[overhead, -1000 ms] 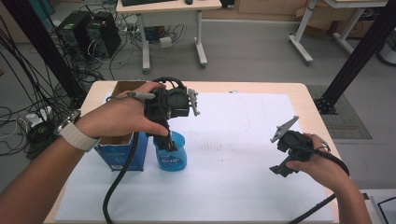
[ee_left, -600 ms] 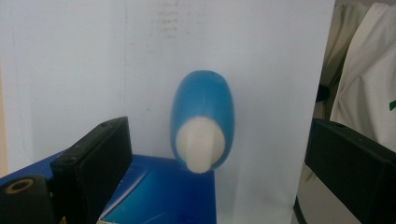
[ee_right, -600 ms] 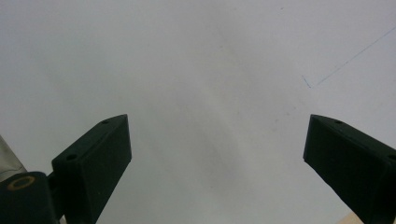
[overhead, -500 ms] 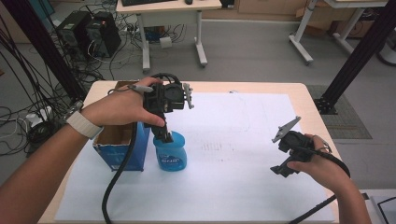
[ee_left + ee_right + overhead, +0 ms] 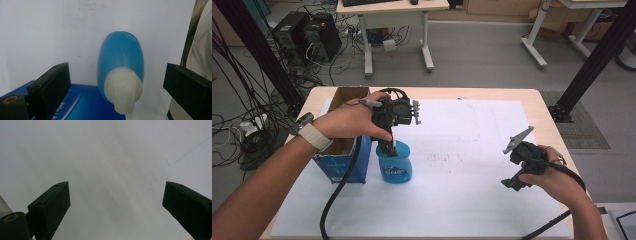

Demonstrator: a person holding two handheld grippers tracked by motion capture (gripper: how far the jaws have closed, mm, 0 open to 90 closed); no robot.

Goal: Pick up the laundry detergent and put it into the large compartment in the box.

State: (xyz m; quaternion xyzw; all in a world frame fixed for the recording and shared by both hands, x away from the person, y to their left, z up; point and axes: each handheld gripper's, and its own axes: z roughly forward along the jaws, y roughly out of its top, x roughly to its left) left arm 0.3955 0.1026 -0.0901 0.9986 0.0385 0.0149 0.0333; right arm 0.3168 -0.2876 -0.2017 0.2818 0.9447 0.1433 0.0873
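A blue plastic bottle (image 5: 394, 167) with a white cap (image 5: 123, 93) stands upright on the white sheet (image 5: 472, 175), touching the right side of a blue carton. My left gripper (image 5: 388, 146) points straight down over the bottle's top. In the left gripper view the left gripper (image 5: 117, 71) is open, with the cap between the jaws and touching neither. My right gripper (image 5: 518, 171) hovers low over the sheet at the right, far from the bottle. The right gripper view has this gripper (image 5: 116, 186) open above bare white sheet.
An open blue carton with a brown cardboard inside (image 5: 339, 152) stands at the table's left, against the bottle. The wooden table edge (image 5: 552, 115) frames the sheet. A black cable (image 5: 337, 195) trails from the left gripper across the near left.
My left hand has shifted slightly above the bottle, with the jaws staying over the cap. The bottle, the carton and the right gripper have hardly moved.
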